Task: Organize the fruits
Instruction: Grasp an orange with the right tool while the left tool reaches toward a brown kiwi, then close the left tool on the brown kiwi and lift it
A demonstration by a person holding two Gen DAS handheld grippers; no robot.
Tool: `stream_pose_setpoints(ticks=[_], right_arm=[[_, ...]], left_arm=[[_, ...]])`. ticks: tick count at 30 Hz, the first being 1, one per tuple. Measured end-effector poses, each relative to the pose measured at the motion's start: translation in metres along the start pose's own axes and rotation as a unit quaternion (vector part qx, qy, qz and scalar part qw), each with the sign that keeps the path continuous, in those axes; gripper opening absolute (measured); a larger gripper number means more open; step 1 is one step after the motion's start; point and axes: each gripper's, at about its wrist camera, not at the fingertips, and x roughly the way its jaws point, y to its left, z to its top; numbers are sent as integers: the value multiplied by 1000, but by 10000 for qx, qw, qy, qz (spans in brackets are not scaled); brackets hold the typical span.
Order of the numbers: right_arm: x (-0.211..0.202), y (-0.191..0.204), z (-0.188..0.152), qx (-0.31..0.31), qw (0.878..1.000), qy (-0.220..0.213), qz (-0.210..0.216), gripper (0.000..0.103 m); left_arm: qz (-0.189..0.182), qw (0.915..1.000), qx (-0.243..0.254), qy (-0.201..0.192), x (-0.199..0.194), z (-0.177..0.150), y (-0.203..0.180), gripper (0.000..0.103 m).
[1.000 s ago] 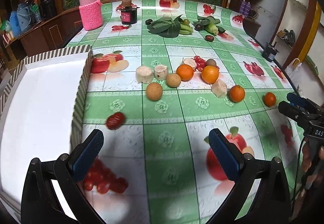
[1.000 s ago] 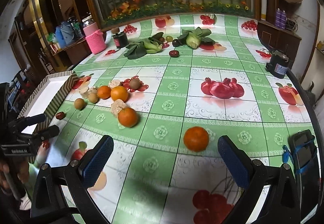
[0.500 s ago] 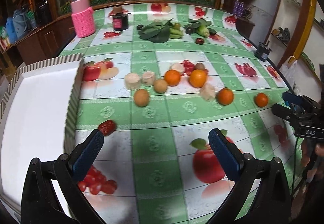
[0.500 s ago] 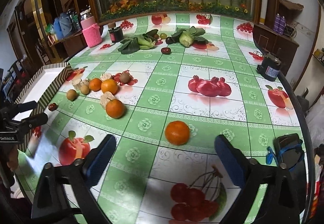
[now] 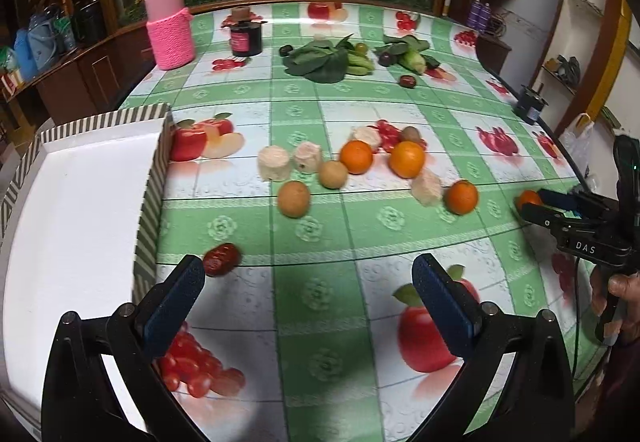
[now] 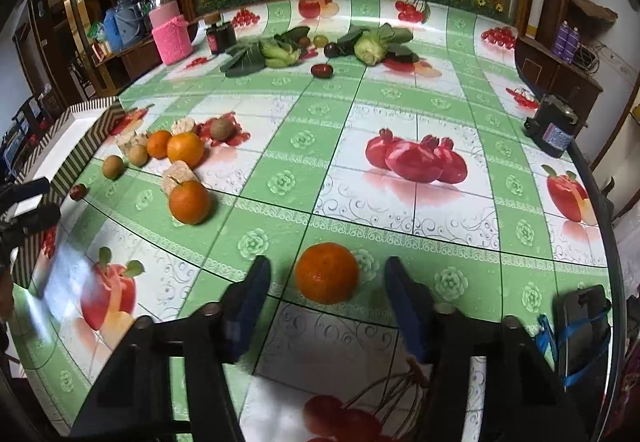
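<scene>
Orange mandarin sitting on the bench between right gripper jaws, just been closing in, not pinching yet. Left gripper hanging wide open near red date.

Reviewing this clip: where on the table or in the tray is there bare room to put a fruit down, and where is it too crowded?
The white tray shows a bare floor throughout. The tablecloth between the red date and the lone orange at the right tool is free, as is the stretch between the fruit cluster and the leafy greens. The cluster itself is crowded.
</scene>
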Motion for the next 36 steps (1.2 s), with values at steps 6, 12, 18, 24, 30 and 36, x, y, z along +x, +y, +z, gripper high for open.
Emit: stream_pose_setpoints(ticks=[6, 12, 18, 24, 30, 36], right_arm=[[4, -4, -3, 46, 10000, 1, 73, 33], [-6, 4, 3, 32, 9997, -168, 192, 33], [-8, 16, 11, 22, 9987, -281, 415, 33], [-8, 24, 15, -18, 9978, -323, 579, 33], [-7, 29, 17, -55, 9971, -320, 685, 33], [-12, 43, 18, -159, 9958, -369, 819, 33]], left_arm=[[129, 9999, 14, 77, 8, 6, 8, 103], [225, 9996, 88, 164, 22, 19, 12, 103], [208, 9992, 138, 301, 42, 30, 11, 100], [269, 9987, 134, 416, 60, 34, 12, 64], [188, 9986, 96, 482, 69, 32, 15, 21], [81, 9993, 34, 373, 56, 29, 17, 22]])
